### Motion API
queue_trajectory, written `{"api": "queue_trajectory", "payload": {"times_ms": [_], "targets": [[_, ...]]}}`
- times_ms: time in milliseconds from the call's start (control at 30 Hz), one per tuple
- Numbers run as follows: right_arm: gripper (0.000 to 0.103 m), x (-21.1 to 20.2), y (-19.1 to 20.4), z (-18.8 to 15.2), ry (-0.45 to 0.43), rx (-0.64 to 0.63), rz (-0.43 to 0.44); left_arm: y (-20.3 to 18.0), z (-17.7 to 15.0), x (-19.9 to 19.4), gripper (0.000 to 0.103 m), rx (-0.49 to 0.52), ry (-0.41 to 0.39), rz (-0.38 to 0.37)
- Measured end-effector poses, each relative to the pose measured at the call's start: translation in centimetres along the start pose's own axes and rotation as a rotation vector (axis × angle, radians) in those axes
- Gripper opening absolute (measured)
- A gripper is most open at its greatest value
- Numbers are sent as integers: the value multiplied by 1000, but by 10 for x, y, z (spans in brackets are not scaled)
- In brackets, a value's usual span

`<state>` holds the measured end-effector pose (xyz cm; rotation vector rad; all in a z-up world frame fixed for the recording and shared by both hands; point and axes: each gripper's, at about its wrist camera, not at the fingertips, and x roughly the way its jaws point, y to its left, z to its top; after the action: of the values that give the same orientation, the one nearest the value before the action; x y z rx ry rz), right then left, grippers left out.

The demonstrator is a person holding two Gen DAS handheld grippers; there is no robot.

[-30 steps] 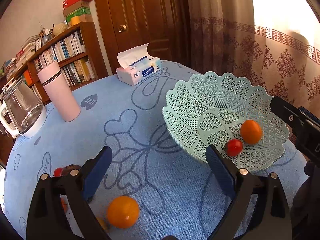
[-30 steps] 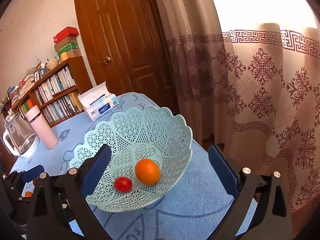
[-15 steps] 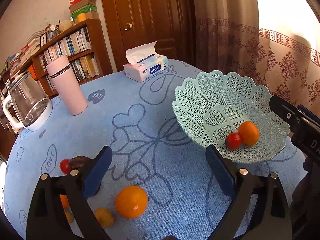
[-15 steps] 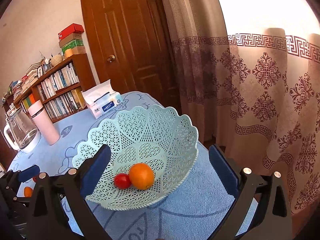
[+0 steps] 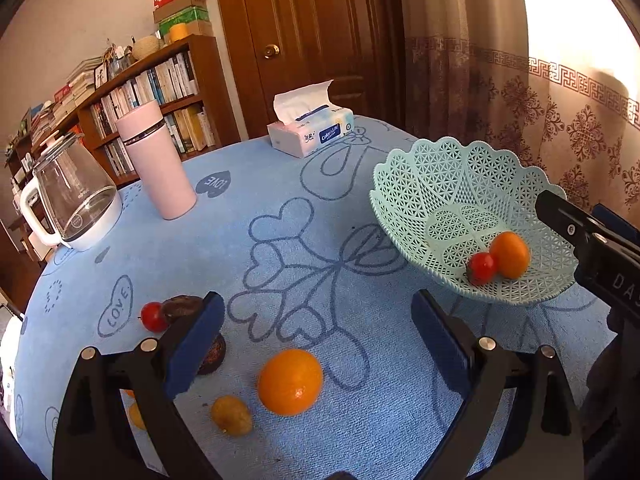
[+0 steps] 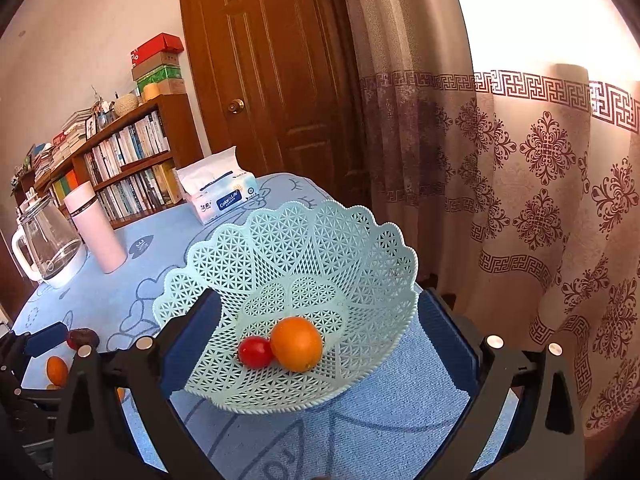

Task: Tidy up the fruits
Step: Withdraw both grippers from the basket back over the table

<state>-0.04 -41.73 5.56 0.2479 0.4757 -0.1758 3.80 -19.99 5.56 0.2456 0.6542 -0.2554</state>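
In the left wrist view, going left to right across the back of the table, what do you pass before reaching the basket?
glass kettle → pink tumbler → tissue box → mint basket

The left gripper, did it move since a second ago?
Yes. The left gripper has pulled back and up from the table: the big orange and pink bottle sit farther off, and more loose fruit shows.
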Motion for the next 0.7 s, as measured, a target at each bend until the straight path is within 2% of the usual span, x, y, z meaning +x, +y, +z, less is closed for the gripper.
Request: {"api": "queue_trajectory", "payload": {"times_ms": [133,333,700], "targets": [[100,-1,0,0,0,-1,10,1,-1,-3,94,-1,-6,26],[100,-2,4,-2,-5,-11,41,6,-4,-11,94,21,-29,103],[100,0,9,-3,5,-22,83,30,-9,-20,94,-34,-34,143]]}}
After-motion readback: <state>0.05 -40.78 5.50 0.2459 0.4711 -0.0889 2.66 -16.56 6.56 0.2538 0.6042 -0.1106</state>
